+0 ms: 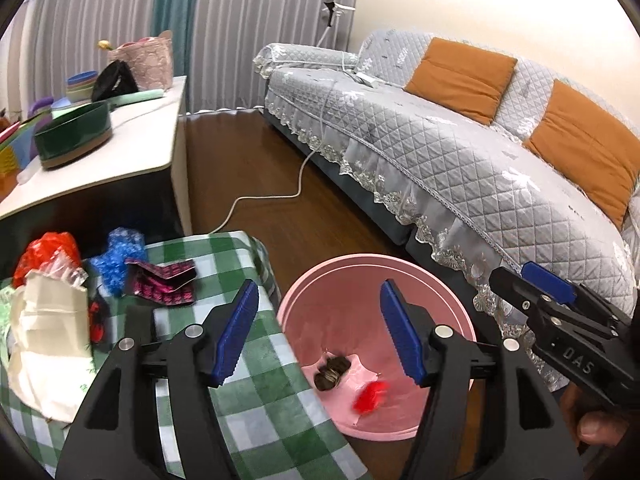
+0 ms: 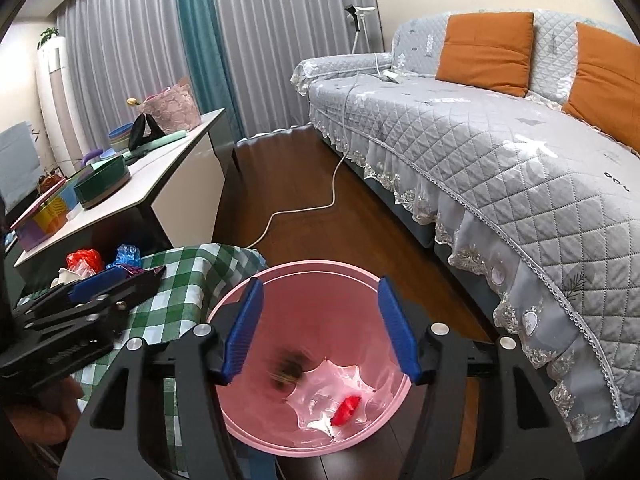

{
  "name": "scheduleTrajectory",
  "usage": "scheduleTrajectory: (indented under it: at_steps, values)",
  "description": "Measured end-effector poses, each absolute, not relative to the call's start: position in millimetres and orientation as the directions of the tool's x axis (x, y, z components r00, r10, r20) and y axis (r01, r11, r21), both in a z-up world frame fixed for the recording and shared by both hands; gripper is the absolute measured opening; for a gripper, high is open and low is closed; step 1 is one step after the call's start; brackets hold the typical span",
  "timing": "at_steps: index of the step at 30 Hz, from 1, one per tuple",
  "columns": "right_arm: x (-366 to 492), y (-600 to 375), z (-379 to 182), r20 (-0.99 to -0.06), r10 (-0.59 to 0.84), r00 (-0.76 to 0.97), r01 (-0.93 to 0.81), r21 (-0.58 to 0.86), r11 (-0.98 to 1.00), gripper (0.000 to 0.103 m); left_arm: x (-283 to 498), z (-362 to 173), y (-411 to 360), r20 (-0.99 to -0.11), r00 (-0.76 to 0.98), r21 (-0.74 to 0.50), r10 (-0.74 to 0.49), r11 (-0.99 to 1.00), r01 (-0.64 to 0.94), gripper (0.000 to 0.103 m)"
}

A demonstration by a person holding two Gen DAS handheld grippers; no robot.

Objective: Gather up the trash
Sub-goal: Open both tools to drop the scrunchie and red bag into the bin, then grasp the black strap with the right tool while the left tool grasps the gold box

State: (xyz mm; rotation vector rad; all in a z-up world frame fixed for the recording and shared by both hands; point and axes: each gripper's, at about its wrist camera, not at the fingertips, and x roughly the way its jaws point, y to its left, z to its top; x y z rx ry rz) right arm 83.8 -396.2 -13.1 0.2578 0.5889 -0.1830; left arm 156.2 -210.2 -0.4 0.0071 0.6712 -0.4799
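Observation:
A pink bin (image 1: 340, 312) (image 2: 320, 320) stands on the floor beside the green checked table (image 1: 256, 384). In its bottom lie a brown lump of trash (image 1: 330, 372) (image 2: 290, 368), blurred in the right wrist view, and a red scrap (image 1: 370, 396) (image 2: 347, 410). My left gripper (image 1: 318, 292) is open and empty over the bin's left rim. My right gripper (image 2: 320, 284) hangs open and empty over the bin's mouth. On the table lie a red plastic bag (image 1: 48, 252), blue plastic (image 1: 118, 256), pink blister packs (image 1: 164, 284) and white paper (image 1: 48, 344).
A grey quilted sofa (image 1: 440, 160) with orange cushions runs along the right. A white cable (image 1: 260, 200) trails over the wooden floor. A white cabinet (image 1: 100, 152) behind the table carries a green tray (image 1: 72, 136) and bowls.

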Motion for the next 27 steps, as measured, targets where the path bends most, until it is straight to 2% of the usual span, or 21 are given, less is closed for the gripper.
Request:
scheduleTrajectory:
  at_steps: [15, 18, 23, 27]
  values:
    - [68, -346, 19, -0.504, -0.032, 0.863, 0.152, 0.199, 0.968, 0.059, 105, 42, -132, -0.553, 0.758, -0.122, -0.346, 0.934, 0.337, 0.062]
    - [66, -326, 25, -0.491, 0.010, 0.871, 0.104, 0.205, 0.973, 0.054, 94, 53, -105, -0.542, 0.776, -0.124, -0.321, 0.945, 0.304, 0.062]
    - [66, -289, 31, -0.474, 0.095, 0.875, 0.007, 0.208, 0.978, 0.038, 85, 66, -59, -0.527, 0.807, -0.115, -0.267, 0.963, 0.243, 0.062]
    - [67, -262, 32, -0.464, 0.150, 0.873, -0.066, 0.192, 0.979, 0.035, 84, 68, -20, -0.511, 0.834, -0.105, -0.208, 0.978, 0.179, 0.062]
